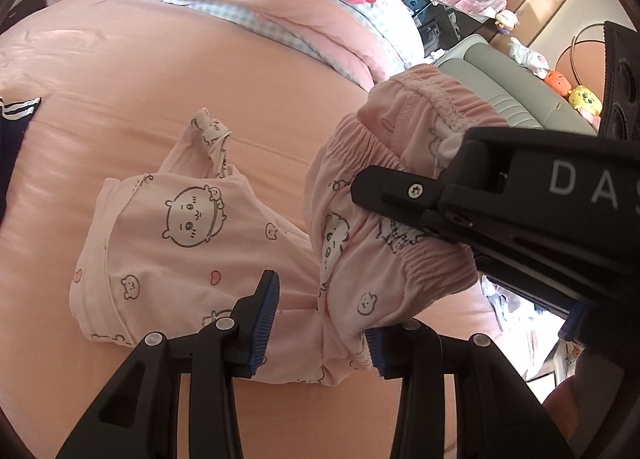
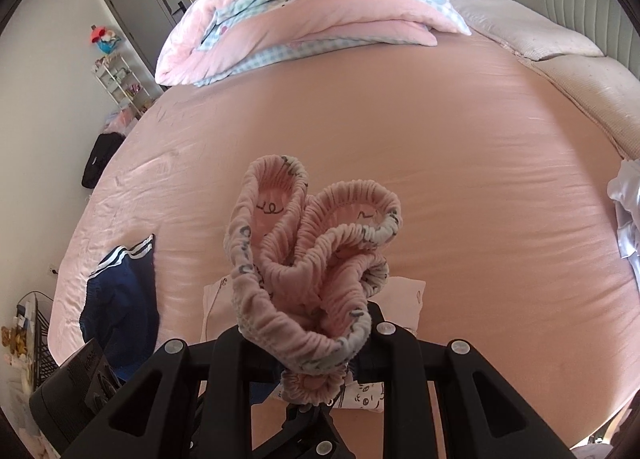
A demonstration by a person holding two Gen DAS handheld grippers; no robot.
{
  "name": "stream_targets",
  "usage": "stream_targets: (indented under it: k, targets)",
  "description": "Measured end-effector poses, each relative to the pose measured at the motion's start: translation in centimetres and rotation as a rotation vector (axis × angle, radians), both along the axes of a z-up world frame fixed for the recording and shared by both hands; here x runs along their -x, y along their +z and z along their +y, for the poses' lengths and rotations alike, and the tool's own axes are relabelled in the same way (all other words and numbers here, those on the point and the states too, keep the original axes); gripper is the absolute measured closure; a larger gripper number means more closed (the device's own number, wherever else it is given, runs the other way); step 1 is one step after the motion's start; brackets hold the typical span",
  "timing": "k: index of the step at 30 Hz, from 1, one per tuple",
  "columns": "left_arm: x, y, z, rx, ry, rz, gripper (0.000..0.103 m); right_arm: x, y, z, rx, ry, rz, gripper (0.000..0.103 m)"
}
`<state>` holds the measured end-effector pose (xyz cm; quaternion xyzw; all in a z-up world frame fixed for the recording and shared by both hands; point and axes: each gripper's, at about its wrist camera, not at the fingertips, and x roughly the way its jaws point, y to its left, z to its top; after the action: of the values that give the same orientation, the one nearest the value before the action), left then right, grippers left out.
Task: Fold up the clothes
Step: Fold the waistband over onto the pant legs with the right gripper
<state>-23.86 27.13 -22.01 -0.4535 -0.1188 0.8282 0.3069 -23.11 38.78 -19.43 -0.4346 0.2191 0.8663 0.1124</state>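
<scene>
The left gripper has its jaws partly spread with the pink pajama pants bunched between them, lower leg trailing away to their left on the bed sheet. The right gripper pinches the gathered waistband, lifted right of the left jaws.

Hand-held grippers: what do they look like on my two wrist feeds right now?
Both are matte black plastic. The left hand-held gripper has angular linkage arms with silver round rivets and ribbed blue pads on its fingertips. The right hand-held gripper has the same black linkage and silver rivets; the left wrist view shows white letters "DA" on its body and a silver screw on one finger. No cables or sleeves are visible.
</scene>
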Motion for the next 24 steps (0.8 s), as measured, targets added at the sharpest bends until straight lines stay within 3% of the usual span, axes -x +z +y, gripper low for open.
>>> stream_targets:
  k: [5, 7, 14, 20, 24]
  targets:
    - [0.0, -0.1, -1.3, -0.004, 0.004, -0.008, 0.066, 1.0, -0.5, -0.8, 0.01, 0.039, -0.038, 0.081]
    - [0.3, -0.4, -1.5, -0.003, 0.008, -0.012, 0.066, 1.3, -0.7, -1.1, 0.026, 0.054, -0.049, 0.075]
    - [0.7, -0.8, -2.9, 0.027, 0.028, -0.023, 0.066, 1.0, -1.4, -0.4, 0.254, 0.097, -0.008, 0.047]
    - [1.1, -0.9, -4.2, 0.044, 0.039, -0.038, 0.066, -0.2, -1.6, 1.2, 0.351, 0.093, 0.024, 0.046]
    - [1.1, -1.1, -4.9, 0.063, 0.041, -0.048, 0.066, -1.2, -2.2, 2.8, 0.312, 0.066, -0.014, 0.046]
